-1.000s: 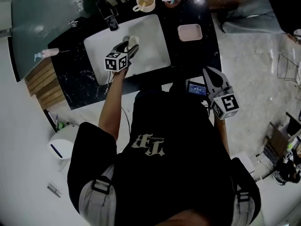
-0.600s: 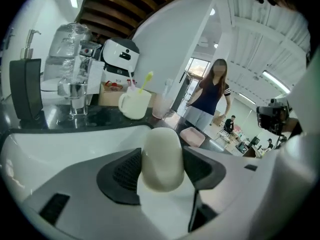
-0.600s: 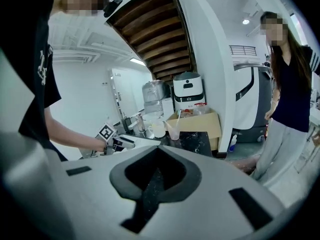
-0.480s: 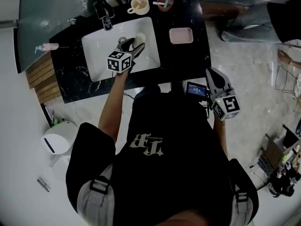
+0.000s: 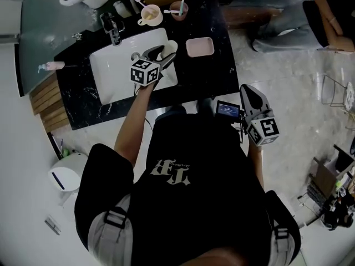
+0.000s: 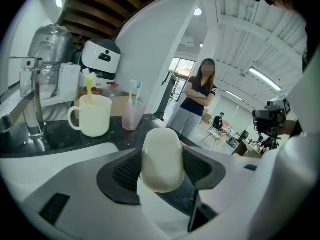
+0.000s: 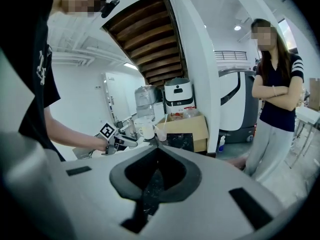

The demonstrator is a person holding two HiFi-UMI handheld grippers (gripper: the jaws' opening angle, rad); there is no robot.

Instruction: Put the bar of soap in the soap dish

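A cream oval bar of soap (image 6: 161,160) is clamped between the dark pads of my left gripper (image 5: 166,52), which is shut on it. In the head view the soap (image 5: 171,46) hangs over the right rim of the white sink (image 5: 111,71). The empty pink soap dish (image 5: 199,47) lies on the black counter just right of the soap, apart from it. My right gripper (image 5: 248,92) is held off the counter's front right corner, shut with nothing between its jaws (image 7: 157,151).
A faucet (image 5: 112,26), a cream mug (image 5: 150,16) and a pink cup with toothbrushes (image 5: 178,10) stand behind the sink. A soap dispenser (image 5: 49,66) lies at the counter's left. A small screen device (image 5: 227,110) sits by my waist. A person (image 7: 272,94) stands to the right.
My left gripper has carried the soap rightward from over the sink's middle to its right rim, closer to the pink dish. The right gripper has barely moved.
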